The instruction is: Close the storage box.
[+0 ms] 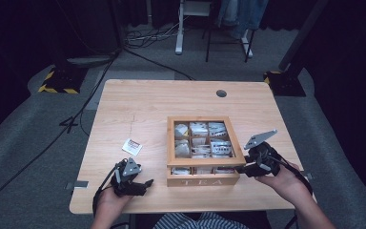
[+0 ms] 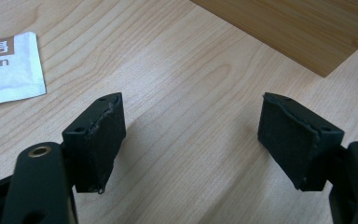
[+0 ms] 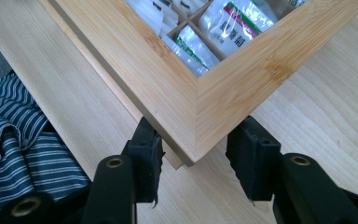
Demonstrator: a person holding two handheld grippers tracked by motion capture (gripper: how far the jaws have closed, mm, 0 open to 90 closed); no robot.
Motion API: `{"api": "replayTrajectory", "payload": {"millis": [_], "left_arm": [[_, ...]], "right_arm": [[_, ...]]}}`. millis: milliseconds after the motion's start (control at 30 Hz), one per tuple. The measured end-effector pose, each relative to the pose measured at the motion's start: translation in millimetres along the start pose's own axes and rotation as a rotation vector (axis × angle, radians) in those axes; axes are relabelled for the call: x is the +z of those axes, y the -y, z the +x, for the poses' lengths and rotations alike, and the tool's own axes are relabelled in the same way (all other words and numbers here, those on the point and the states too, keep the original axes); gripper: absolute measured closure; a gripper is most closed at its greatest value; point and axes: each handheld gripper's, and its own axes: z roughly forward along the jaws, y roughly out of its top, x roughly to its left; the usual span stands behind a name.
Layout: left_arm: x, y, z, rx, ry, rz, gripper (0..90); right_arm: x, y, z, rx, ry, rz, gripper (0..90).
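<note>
While the light wooden bench [image 1: 138,100] carries a square bamboo tea box [image 1: 203,148] of sachets near its front edge, the right tongs [image 3: 194,164] straddle the box's front right corner, jaws apart; the left tongs [image 2: 191,140], wide open, rest near the front left corner, beside a white sachet [image 1: 132,146].

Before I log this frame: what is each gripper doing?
Left gripper: open, holding nothing, above the bare table.
Right gripper: open, jaws on either side of the tea box corner, not clamped.
</note>
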Motion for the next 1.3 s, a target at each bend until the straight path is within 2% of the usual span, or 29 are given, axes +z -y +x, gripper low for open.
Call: {"api": "replayTrajectory", "payload": {"millis": [567, 900, 1067, 1300], "left_arm": [[0.0, 0.0, 0.1, 0.0, 0.001, 0.0, 23.8], [0.1, 0.1, -0.1, -0.004, 0.002, -0.001, 23.9], [0.1, 0.1, -0.1, -0.004, 0.003, -0.001, 23.9], [-0.5, 1.0, 1.3, -0.013, -0.004, -0.003, 24.1]], "right_arm": [[16.5, 0.9, 1.8, -0.022, -0.024, 0.122, 52.8], [24.0, 1.9, 1.7, -0.037, -0.028, 0.172, 49.6], [23.7, 3.0, 1.2, -0.044, -0.028, 0.172, 45.7], [6.9, 3.9, -6.3, -0.035, -0.036, 0.103, 41.9]]}}
